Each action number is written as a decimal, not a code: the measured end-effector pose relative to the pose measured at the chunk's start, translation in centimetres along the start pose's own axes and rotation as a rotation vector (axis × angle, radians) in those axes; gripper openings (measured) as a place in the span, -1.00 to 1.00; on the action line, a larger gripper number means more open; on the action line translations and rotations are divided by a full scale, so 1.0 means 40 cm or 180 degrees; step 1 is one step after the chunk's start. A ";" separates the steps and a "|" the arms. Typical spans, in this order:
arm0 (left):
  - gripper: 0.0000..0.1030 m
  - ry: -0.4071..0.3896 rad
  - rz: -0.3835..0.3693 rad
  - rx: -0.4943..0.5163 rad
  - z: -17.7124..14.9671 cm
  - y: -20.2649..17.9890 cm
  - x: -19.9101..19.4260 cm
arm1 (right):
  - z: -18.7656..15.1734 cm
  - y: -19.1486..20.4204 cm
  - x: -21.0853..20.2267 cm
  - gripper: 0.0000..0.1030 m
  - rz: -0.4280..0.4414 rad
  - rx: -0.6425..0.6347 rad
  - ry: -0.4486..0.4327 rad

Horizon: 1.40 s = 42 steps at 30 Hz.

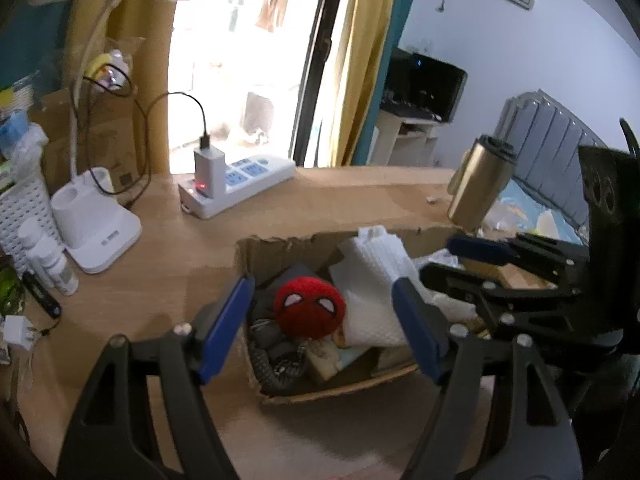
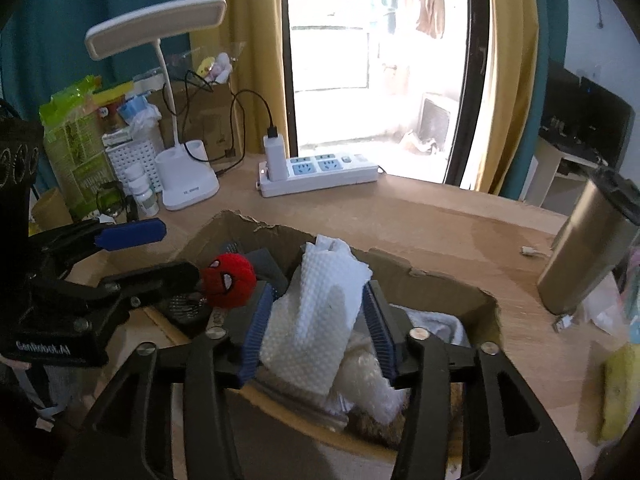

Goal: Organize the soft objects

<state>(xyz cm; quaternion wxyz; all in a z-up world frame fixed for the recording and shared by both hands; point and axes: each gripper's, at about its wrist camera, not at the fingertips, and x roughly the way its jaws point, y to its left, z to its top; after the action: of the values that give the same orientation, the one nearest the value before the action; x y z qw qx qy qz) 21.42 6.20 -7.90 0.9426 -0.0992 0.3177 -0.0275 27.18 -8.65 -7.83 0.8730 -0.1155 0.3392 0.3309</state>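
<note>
A torn cardboard box on the wooden desk holds a red knitted Spider-Man plush, a white dimpled cloth and other bits. My left gripper is open above the box, its blue pads on either side of the plush, not touching it. My right gripper has its pads pressed on both sides of the white cloth inside the box. The plush lies to its left. The left gripper shows there too.
A white power strip with charger, a white lamp base and small bottles stand at the desk's back left. A gold metal tumbler stands right of the box. A yellow sponge lies at the right edge.
</note>
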 end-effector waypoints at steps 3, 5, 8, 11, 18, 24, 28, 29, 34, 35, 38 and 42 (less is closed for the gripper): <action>0.47 -0.0067 0.0002 -0.0003 -0.003 -0.004 -0.029 | -0.006 -0.001 -0.030 0.10 -0.0033 0.0045 -0.0068; 0.48 -0.0108 0.0001 -0.0001 -0.005 -0.007 -0.046 | -0.011 0.001 -0.048 0.11 -0.0052 0.0059 -0.0100; 0.48 -0.0173 -0.0006 -0.0001 -0.009 -0.014 -0.072 | -0.019 0.007 -0.071 0.12 -0.0083 0.0062 -0.0135; 0.49 -0.0232 -0.0008 -0.0006 -0.014 -0.022 -0.098 | -0.026 0.010 -0.102 0.12 -0.0116 0.0082 -0.0209; 0.51 -0.0363 -0.0024 -0.0017 -0.029 -0.039 -0.159 | -0.043 0.022 -0.176 0.13 -0.0201 0.0088 -0.0350; 0.60 -0.0489 -0.0081 -0.0075 -0.043 -0.056 -0.213 | -0.063 0.036 -0.232 0.28 -0.0284 0.0093 -0.0460; 0.86 -0.0557 -0.0087 -0.0057 -0.058 -0.069 -0.249 | -0.080 0.042 -0.275 0.33 -0.0338 0.0114 -0.0546; 0.87 -0.0574 -0.0083 -0.0051 -0.062 -0.073 -0.257 | -0.083 0.044 -0.285 0.34 -0.0350 0.0119 -0.0566; 0.92 -0.0688 -0.0057 -0.0010 -0.088 -0.094 -0.303 | -0.111 0.051 -0.334 0.35 -0.0404 0.0159 -0.0654; 0.92 -0.0719 -0.0060 0.0004 -0.093 -0.098 -0.312 | -0.118 0.053 -0.342 0.35 -0.0414 0.0166 -0.0665; 0.93 -0.0809 -0.0074 0.0046 -0.108 -0.111 -0.342 | -0.139 0.059 -0.366 0.36 -0.0460 0.0192 -0.0696; 0.95 -0.0874 -0.0018 0.0050 -0.129 -0.128 -0.373 | -0.163 0.071 -0.400 0.36 -0.0518 0.0202 -0.0766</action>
<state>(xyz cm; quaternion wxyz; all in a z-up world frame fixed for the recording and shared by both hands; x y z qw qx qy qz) 6.50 2.05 -2.02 0.9779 -0.0955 0.1853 -0.0188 13.12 -17.27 -1.92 0.9345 -0.0745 0.2318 0.2595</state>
